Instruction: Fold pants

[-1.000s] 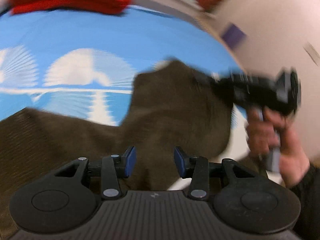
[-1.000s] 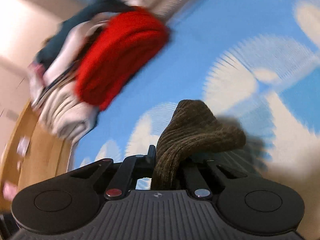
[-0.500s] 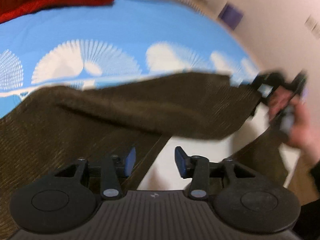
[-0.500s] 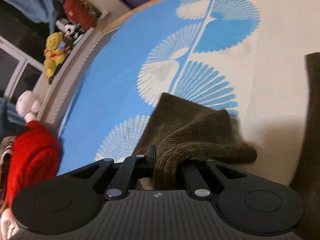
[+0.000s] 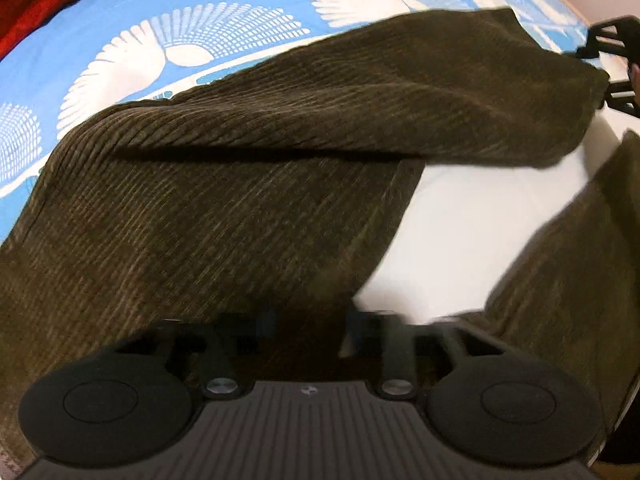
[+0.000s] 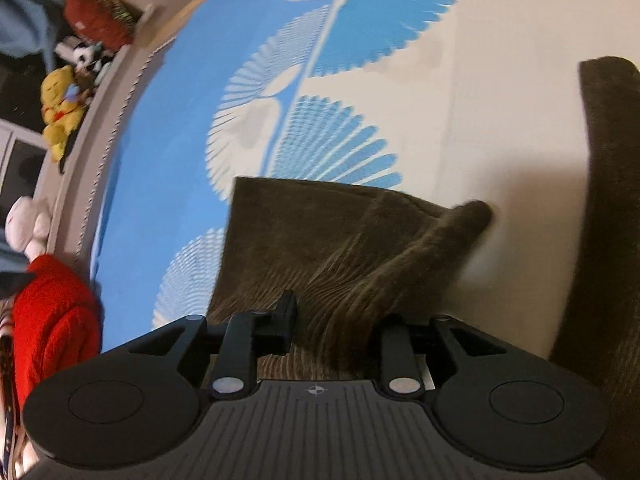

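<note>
Brown pants are laid lengthwise across the bed; left tongs are closing on fabric, right tongs are opening around a fold.

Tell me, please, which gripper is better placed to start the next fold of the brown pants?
Probably left: the left gripper is closing over pants fabric, while the right gripper is opening, letting go of its bunched corner.

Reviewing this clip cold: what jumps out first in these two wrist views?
The brown corduroy pants dominate, one leg folded across the other over a blue and white fan-print bedspread. The right gripper is opening with a bunched pant end between its fingers, while the left gripper is closing over the fabric. A red garment lies at the bed's edge, and a yellow stuffed toy sits on the ledge behind.
</note>
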Demonstrator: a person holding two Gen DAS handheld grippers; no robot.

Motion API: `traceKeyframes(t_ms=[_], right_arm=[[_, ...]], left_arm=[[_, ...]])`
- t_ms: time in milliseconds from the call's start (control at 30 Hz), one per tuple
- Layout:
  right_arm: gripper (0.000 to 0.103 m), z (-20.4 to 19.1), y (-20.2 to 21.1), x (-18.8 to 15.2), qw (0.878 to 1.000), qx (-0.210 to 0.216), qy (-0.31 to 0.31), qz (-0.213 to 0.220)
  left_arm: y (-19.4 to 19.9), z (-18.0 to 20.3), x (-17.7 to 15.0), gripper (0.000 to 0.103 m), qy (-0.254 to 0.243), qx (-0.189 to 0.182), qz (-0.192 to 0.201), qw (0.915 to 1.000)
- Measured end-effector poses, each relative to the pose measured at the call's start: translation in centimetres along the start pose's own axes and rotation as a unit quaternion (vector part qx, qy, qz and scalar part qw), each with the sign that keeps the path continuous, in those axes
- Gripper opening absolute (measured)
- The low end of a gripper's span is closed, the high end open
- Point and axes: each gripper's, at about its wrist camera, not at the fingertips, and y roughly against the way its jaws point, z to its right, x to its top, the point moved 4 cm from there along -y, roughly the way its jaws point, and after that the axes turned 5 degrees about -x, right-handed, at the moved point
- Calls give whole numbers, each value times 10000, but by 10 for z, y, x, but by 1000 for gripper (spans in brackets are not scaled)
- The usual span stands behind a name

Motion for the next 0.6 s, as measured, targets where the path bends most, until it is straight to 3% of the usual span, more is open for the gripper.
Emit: traceKeyframes(t_ms=[100,133,167,200,300,333,367,433,467,533,600], right_arm=[[24,1,-3,6,10000,70,-23,13],[20,-1,-2,7,9999,135,37,37],[9,-5,1,8,9997,200,118,105],[8,-12,6,10,9991,297,235,205],[7,-45,38,13,9845,1101,1067,850],[7,-52,47,13,9775,1068,1408,1152],[7,-52,52,14,9731,869,1605,1403],[7,-34,44,22,9775,128,1525,1453],[7,-20,34,25,9788,-471,1465,1354],[7,8,13,26,9780,-1228,1350,1013],[7,25,-3,25,9775,-1447,1358,719]], left_arm=[[19,-8,5,11,-58,91,165,9998],[27,-11,7,10,-106,180,248,9995],[35,-14,7,10,-129,229,327,9991],[43,-19,7,10,-123,218,396,9989],[52,-27,2,10,-189,173,424,9988],[51,-28,-2,10,-261,131,364,9989],[47,-28,-7,10,-383,60,257,9989],[40,-26,-16,10,-615,-40,50,9981],[38,-24,-21,10,-714,-81,-39,9974],[35,-22,-28,10,-868,-118,-136,9961],[36,-19,-32,10,-1054,-177,-205,9941]])
